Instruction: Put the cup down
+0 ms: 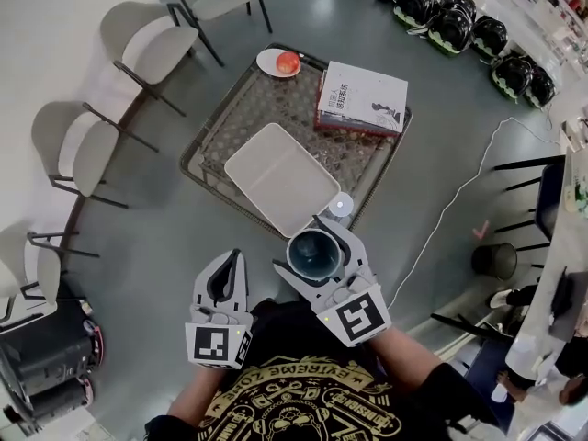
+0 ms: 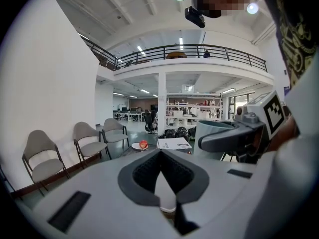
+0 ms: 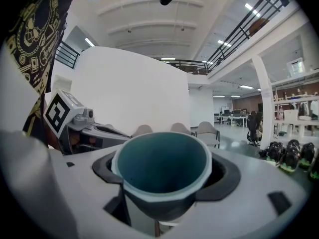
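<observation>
Here, nearest to us, the left gripper [image 1: 231, 263] sits low in front of our black printed shirt [image 1: 303, 402], its fingers [image 2: 142, 176] pressed together at the tips and gripping no object. Just to its right we hold the right gripper [image 1: 317, 244], whose fingers [image 3: 234, 176] are clamped round the cup [image 1: 315, 254] — grey outside, teal inside, upright with its mouth turned to the ceiling. The cup hangs in the air, resting on no surface, just short of the near corner of the low mesh tabletop [image 1: 239, 118]. On that corner, just beyond the cup, lies a small white round thing [image 1: 341, 205]; we cannot tell what it is. Next comes a white rectangular tray [image 1: 280, 177], lying at a slant across the near half of the tabletop. Behind it, at the far right corner, a book [image 1: 361, 97] with a pale cover lies flat, and at the far left corner a small white plate [image 1: 272, 61] carries a red apple [image 1: 288, 62]. A white cable [image 1: 459, 196] trails over the grey floor [image 1: 367, 26] to the right of the tabletop. Farther off — along the white wall on the left — stand pale chairs [image 1: 138, 30], and at the far right a row of black-and-green helmets [image 1: 455, 21] sits on the floor.
</observation>
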Tool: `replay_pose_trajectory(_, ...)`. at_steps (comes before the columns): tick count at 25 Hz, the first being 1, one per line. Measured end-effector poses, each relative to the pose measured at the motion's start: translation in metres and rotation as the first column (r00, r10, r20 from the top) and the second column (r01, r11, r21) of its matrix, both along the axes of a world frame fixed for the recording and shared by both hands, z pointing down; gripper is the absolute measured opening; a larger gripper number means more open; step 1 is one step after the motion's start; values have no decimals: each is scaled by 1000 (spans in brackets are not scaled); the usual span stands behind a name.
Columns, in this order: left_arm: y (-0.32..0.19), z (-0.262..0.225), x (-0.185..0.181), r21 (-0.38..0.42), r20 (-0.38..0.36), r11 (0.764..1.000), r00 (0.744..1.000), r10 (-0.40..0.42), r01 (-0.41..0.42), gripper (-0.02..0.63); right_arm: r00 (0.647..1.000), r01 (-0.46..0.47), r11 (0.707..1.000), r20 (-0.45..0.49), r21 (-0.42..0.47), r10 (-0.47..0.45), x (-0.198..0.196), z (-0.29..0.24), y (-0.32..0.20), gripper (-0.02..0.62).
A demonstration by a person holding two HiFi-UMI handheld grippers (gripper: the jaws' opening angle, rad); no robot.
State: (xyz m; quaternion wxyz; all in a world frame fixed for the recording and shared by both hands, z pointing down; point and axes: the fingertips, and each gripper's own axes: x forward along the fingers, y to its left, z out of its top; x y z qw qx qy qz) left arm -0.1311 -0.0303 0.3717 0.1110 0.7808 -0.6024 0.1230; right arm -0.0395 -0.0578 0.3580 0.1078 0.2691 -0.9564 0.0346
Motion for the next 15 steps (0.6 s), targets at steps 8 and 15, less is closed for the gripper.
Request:
replay_pose_trajectory(8,-7,-2,7,-18,28,1000,1000,-14,15,-3,1000,16,1000,12,-20,-16,6,7,-9,380)
replay_pose_trajectory(15,-20,8,1,-35,28,999,1000,-3,4,-3,1000,9,1000,-3,-19,-9,0,12,-22,380)
